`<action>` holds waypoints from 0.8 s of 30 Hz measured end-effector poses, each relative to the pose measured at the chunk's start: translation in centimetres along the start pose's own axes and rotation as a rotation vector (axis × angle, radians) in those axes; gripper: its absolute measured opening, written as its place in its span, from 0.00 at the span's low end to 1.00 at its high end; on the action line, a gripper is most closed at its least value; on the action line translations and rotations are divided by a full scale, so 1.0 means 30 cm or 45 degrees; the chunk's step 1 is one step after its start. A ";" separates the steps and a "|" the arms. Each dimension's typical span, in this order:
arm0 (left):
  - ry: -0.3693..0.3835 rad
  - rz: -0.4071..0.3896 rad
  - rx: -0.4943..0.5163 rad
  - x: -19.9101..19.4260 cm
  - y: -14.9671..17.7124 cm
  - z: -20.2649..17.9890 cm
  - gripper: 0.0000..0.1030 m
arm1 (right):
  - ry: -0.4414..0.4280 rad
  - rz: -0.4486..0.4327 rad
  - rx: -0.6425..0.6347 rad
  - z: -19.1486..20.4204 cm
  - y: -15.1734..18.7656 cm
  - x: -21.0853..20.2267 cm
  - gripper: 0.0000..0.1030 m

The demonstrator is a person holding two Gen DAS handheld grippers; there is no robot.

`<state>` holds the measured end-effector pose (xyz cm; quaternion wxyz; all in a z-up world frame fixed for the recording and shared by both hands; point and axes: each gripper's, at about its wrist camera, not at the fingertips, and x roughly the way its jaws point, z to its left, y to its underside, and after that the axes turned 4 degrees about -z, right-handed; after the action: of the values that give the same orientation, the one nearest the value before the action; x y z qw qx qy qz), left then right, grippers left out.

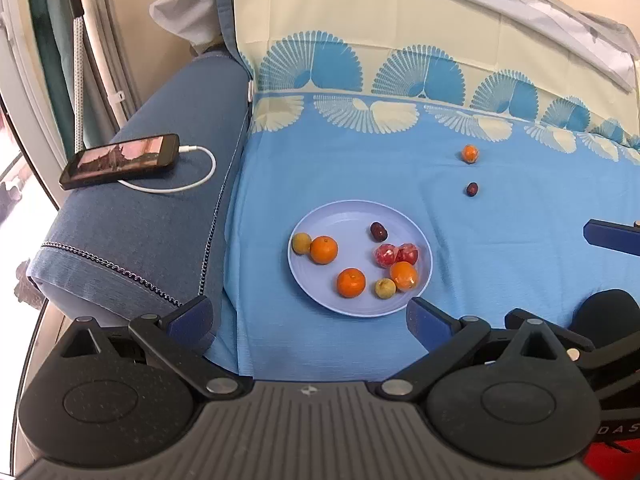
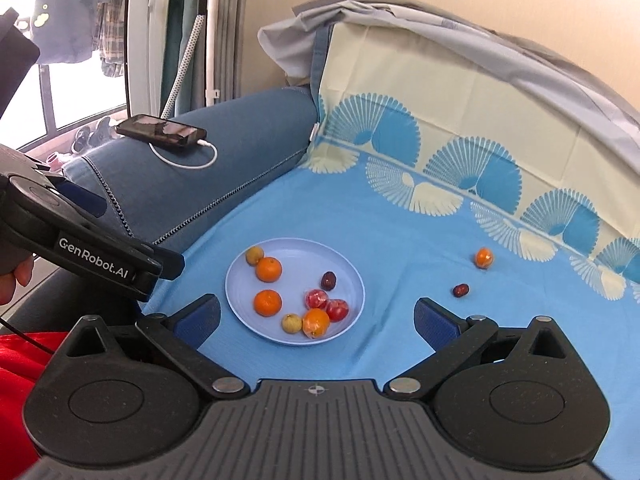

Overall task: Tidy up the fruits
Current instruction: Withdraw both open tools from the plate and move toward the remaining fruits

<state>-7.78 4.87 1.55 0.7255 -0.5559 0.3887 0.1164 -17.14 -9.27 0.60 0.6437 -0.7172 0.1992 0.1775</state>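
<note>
Plate (image 2: pixel 240 276), frame centre, held eight fruits; one orange (image 2: pixel 484 258) and one dark fruit (image 2: pixel 460 290) lay apart on blue cloth (image 2: pixel 400 240), right of it. Left gripper (image 1: pixel 308 316) and right gripper (image 2: pixel 316 316) stood wide, empty.

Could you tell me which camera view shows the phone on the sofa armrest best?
The left wrist view: the phone lies larger there, its lit screen and white cable plain. The right wrist view shows the same phone farther off, smaller and at a flatter angle.
</note>
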 end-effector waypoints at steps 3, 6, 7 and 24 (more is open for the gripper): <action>0.000 -0.008 -0.008 -0.013 0.003 0.007 1.00 | -0.002 -0.008 -0.013 0.008 0.000 -0.012 0.99; 0.003 0.001 -0.017 -0.014 0.002 0.012 1.00 | -0.001 -0.012 -0.020 0.016 0.001 -0.019 0.99; 0.000 0.004 -0.018 -0.011 -0.001 0.013 1.00 | -0.001 -0.012 -0.020 0.018 0.001 -0.019 0.99; -0.022 0.137 0.126 0.141 -0.033 -0.072 1.00 | -0.005 0.071 0.143 -0.088 0.063 0.089 0.99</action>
<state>-5.29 1.46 -0.86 0.7482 -0.4966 0.4169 0.1405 -15.83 -12.23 -2.07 0.6783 -0.6737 0.2273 0.1854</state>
